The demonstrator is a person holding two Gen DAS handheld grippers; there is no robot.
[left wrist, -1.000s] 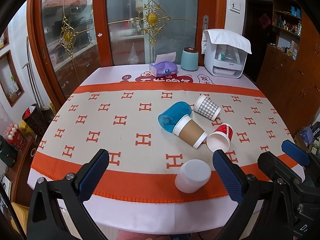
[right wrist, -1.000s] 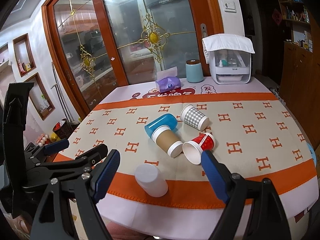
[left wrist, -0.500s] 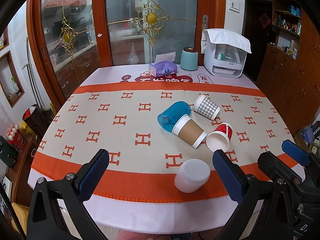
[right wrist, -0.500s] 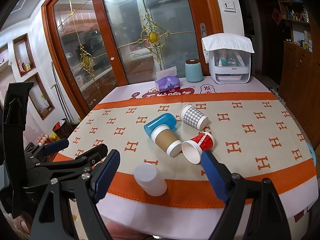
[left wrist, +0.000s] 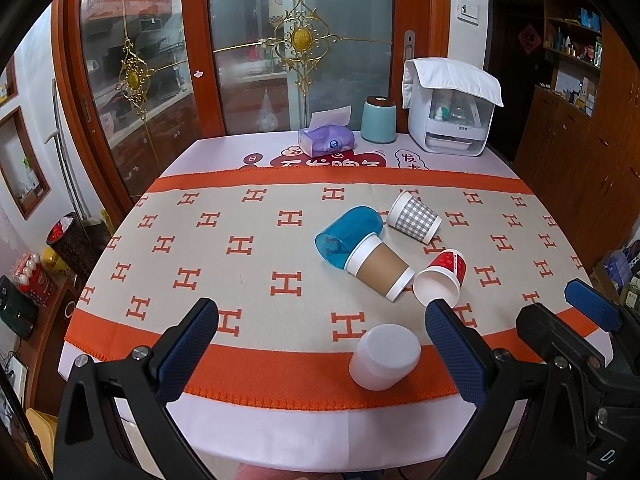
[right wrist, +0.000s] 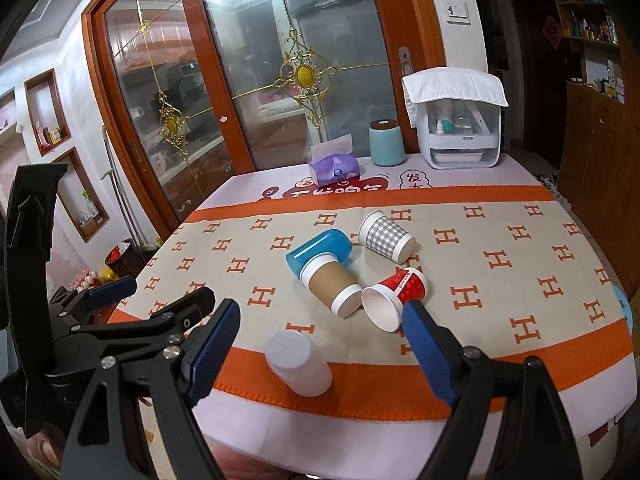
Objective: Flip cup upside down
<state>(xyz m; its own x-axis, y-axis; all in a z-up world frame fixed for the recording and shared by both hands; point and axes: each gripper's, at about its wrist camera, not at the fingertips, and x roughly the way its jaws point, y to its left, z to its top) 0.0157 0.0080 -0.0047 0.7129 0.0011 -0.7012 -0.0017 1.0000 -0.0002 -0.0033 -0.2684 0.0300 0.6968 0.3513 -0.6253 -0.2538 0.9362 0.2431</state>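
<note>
Several cups lie on the table. A white plastic cup [left wrist: 385,357] [right wrist: 298,363] stands upside down near the front edge. A brown paper cup [left wrist: 380,267] [right wrist: 331,284], a blue plastic cup [left wrist: 348,236] [right wrist: 318,250], a grey checked cup [left wrist: 414,217] [right wrist: 386,236] and a red cup [left wrist: 440,277] [right wrist: 394,296] lie on their sides mid-table. My left gripper [left wrist: 320,332] is open and empty, above the front edge, framing the white cup. My right gripper [right wrist: 320,332] is open and empty, to the right of the left one.
The table has an orange and beige H-pattern cloth [left wrist: 240,248]. At the back stand a purple tissue box [left wrist: 326,140], a teal canister [left wrist: 378,119] and a white appliance [left wrist: 450,110]. Glass sliding doors are behind; wooden cabinets at right; a bin [left wrist: 70,236] at left.
Both grippers stay open and nearly still. The cups have not moved.
</note>
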